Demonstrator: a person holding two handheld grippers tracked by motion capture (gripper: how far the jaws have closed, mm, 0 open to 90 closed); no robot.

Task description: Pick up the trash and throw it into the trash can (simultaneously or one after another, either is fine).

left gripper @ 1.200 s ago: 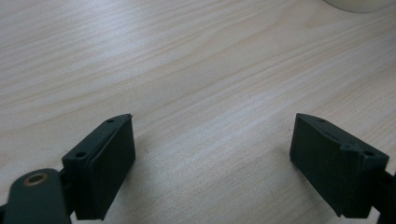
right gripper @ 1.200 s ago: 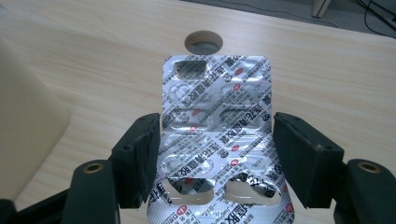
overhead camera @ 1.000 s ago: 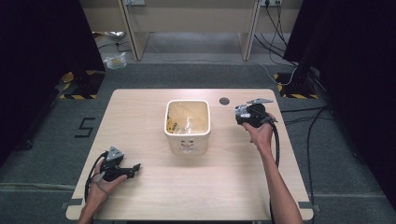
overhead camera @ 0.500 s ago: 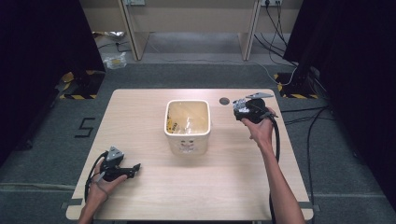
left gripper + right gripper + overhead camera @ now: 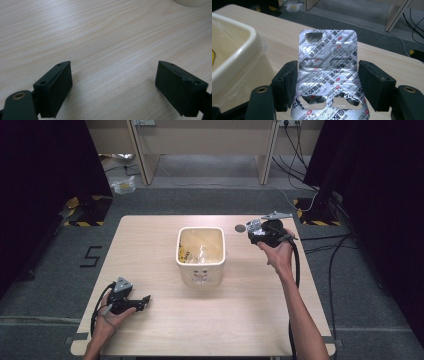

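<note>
My left gripper (image 5: 141, 301) is black, with a grey three-cornered plate on top and a black cable looping from its rear. My right gripper (image 5: 254, 231) is the same make: black body, grey plate, thick black cable. Each has two blocky black jaws with small screw holes, and a brass-ringed hole at the jaw arm. My forearms are bare, no sleeves.

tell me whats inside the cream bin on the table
The cream bin has a clear plastic liner and something yellow against its left inner wall. Its floor looks otherwise bare, though the liner's glare and the near wall hide part of it. The blister pack sits outside it, between the right gripper's fingers.
</note>
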